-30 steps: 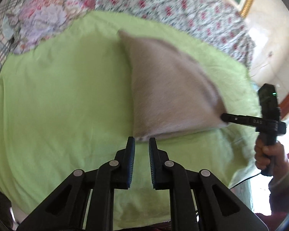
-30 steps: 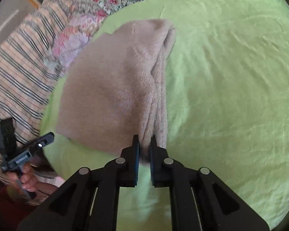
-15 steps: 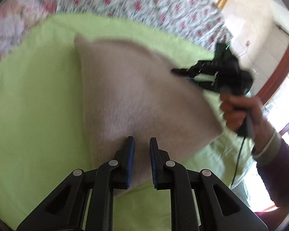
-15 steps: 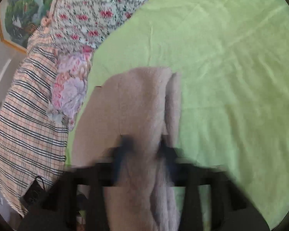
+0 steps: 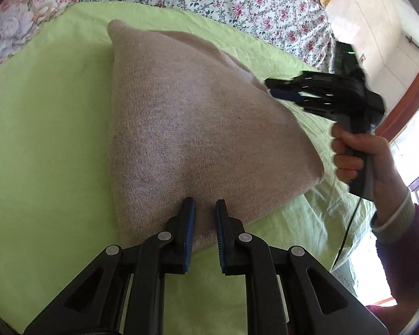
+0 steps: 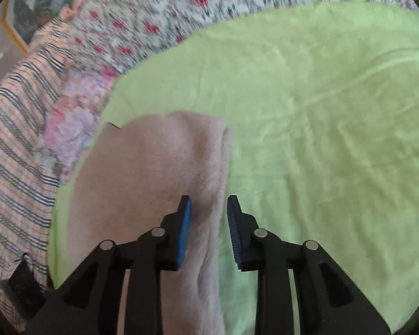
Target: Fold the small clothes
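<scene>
left wrist view — folded beige knit (image 5: 198,117) runs lengthwise away; left jaws nearly closed, right jaws opening astride its edge.

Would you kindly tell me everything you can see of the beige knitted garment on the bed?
The beige knitted garment looks soft and fuzzy, a fine wool-like knit. It lies folded in layers on the green sheet, one doubled edge thick and rounded. The left gripper rests at its near edge, jaws nearly shut. The right gripper is over its folded edge, jaws opening, cloth between them but unpressed.
</scene>
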Demonstrator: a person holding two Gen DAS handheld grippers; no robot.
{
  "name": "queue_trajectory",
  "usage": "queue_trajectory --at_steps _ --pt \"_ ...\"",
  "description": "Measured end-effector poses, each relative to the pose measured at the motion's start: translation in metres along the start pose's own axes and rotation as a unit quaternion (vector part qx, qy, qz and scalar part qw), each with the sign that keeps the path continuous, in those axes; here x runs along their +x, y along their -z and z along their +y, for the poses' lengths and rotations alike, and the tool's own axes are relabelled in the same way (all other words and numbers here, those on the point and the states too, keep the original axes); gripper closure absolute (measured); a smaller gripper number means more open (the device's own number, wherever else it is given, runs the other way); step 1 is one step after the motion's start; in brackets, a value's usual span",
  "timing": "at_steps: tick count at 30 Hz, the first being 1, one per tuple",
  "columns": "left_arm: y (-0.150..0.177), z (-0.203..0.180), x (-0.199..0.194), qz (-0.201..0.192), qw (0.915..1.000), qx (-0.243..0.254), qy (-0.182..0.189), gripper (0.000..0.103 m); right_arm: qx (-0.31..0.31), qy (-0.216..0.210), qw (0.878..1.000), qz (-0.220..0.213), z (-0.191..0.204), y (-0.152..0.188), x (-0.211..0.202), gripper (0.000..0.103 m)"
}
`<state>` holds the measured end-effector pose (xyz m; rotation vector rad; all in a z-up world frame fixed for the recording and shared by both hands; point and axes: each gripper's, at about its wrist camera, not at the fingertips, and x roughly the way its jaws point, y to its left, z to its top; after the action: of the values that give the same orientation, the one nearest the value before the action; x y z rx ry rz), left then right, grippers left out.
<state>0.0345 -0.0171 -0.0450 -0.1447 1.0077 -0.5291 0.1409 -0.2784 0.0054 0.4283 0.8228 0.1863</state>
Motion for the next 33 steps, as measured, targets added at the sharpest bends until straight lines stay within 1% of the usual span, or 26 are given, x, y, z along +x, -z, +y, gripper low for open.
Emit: queue_trajectory --at_steps 2,5,8,9,10,12,13,14,16,18,19,20,21,22,24,27,29,32,33 --pt "-0.002 -0.005 -0.01 -0.005 0.9999 0.011 -0.003 0.09 -0.011 -0.021 1.0 -0.015 0.01 0.009 -0.02 0.075" --pt "-0.006 -0.011 -0.033 -0.034 0.9992 0.021 -0.001 0.089 -0.029 -0.049 0.998 -0.017 0.026 0.023 -0.035 0.075" --pt "-0.023 -0.011 -0.048 -0.064 0.9974 0.027 -0.016 0.085 -0.048 -0.058 0.997 -0.006 0.037 0.028 -0.03 0.075" --pt "-0.031 -0.008 -0.048 -0.069 0.9969 0.028 -0.025 0.084 -0.05 -0.057 0.997 -0.003 0.04 0.027 -0.026 0.075" --pt "-0.044 -0.004 -0.046 -0.077 0.9959 0.024 -0.042 0.084 -0.048 -0.056 0.997 0.003 0.042 0.025 -0.02 0.075" --pt "-0.064 0.004 -0.043 -0.09 0.9946 0.012 -0.049 0.084 -0.042 -0.056 0.997 0.009 0.045 0.024 -0.012 0.075" --pt "-0.078 0.009 -0.039 -0.096 0.9944 0.002 -0.044 0.084 -0.041 -0.057 0.997 0.01 0.046 0.024 -0.01 0.075" --pt "-0.085 0.012 -0.038 -0.099 0.9943 -0.003 -0.041 0.084 -0.041 -0.057 0.997 0.015 0.047 0.025 -0.006 0.075" --pt "-0.104 0.019 -0.029 -0.1 0.9948 -0.005 -0.019 0.084 -0.041 -0.053 0.998 0.022 0.044 0.031 -0.003 0.075" --pt "-0.117 0.024 -0.016 -0.088 0.9961 -0.004 -0.005 0.084 -0.036 -0.042 0.998 0.035 0.036 0.037 0.004 0.075" --pt "-0.12 0.027 -0.005 -0.07 0.9976 -0.002 -0.005 0.084 -0.033 -0.031 0.998 0.044 0.03 0.041 0.009 0.079" --pt "-0.123 0.032 0.01 -0.045 0.9988 -0.001 -0.021 0.087 -0.029 -0.023 0.998 0.052 0.023 0.045 0.014 0.081" --pt "-0.122 0.036 0.021 -0.031 0.999 -0.001 -0.031 0.091 -0.024 -0.024 0.998 0.053 0.018 0.047 0.017 0.088" --pt "-0.12 0.04 0.029 -0.029 0.9989 0.0 -0.037 0.091 -0.014 -0.029 0.998 0.051 0.012 0.049 0.018 0.09" --pt "-0.117 0.049 0.031 -0.034 0.999 -0.009 -0.028 0.092 -0.014 -0.029 0.998 0.051 0.01 0.049 0.019 0.094" --pt "-0.118 0.05 0.027 -0.036 0.9988 -0.014 -0.03 0.093 -0.028 -0.019 0.998 0.049 0.017 0.049 0.016 0.094" --pt "-0.112 0.043 0.017 -0.048 0.9981 -0.01 -0.037 0.093 -0.041 -0.018 0.998 0.043 0.025 0.051 0.006 0.091" --pt "-0.093 0.031 -0.009 -0.059 0.9975 -0.001 -0.039 0.093 -0.063 -0.039 0.997 0.037 0.04 0.059 -0.014 0.09" --pt "-0.084 0.027 -0.018 -0.061 0.9976 0.003 -0.033 0.093 -0.072 -0.046 0.996 0.036 0.045 0.064 -0.019 0.09"
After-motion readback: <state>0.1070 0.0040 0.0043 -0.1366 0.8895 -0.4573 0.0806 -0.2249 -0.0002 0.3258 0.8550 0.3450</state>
